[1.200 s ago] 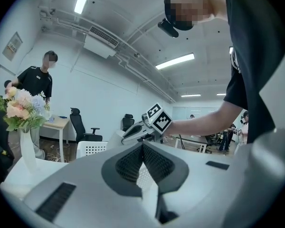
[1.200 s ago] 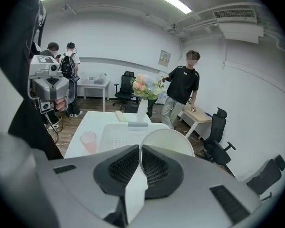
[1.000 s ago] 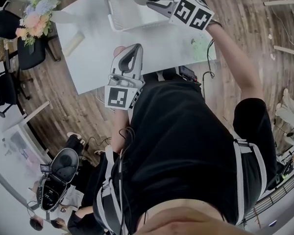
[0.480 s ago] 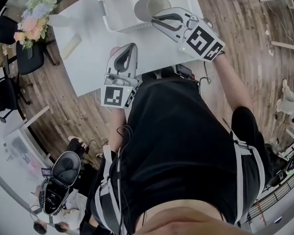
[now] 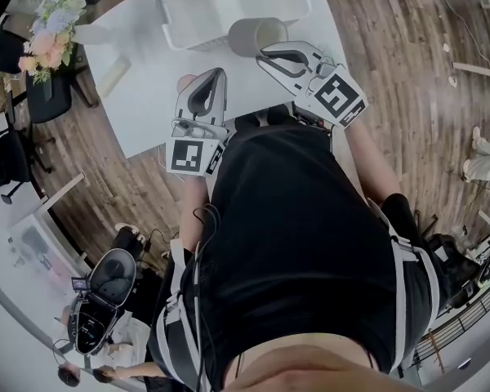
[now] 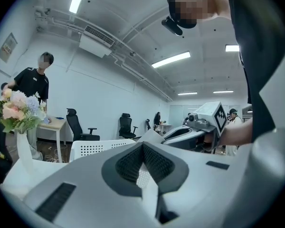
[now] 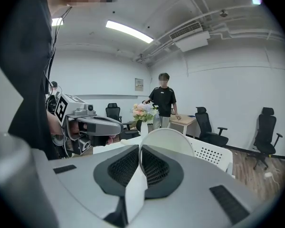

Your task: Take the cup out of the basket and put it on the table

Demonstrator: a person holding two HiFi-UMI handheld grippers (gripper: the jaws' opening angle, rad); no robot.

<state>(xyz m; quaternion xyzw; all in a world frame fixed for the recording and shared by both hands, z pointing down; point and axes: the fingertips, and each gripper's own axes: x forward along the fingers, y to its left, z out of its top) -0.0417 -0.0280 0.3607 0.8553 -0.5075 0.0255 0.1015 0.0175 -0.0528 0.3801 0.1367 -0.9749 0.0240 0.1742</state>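
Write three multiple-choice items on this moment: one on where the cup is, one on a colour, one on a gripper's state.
1. Where is the pale grey cylindrical cup?
A inside the white perforated plastic basket; B outside it, by its near wall, over the white table; C on the wooden floor.
2. What colour is the basket?
A black; B white; C red.
3. How does the right gripper stand?
A wide open, empty; B shut on nothing; C shut on the cup's rim.
Key: B, the head view shows the cup clear of the basket; B, its walls are white; C, the right gripper view shows the rim pinched between the pads.
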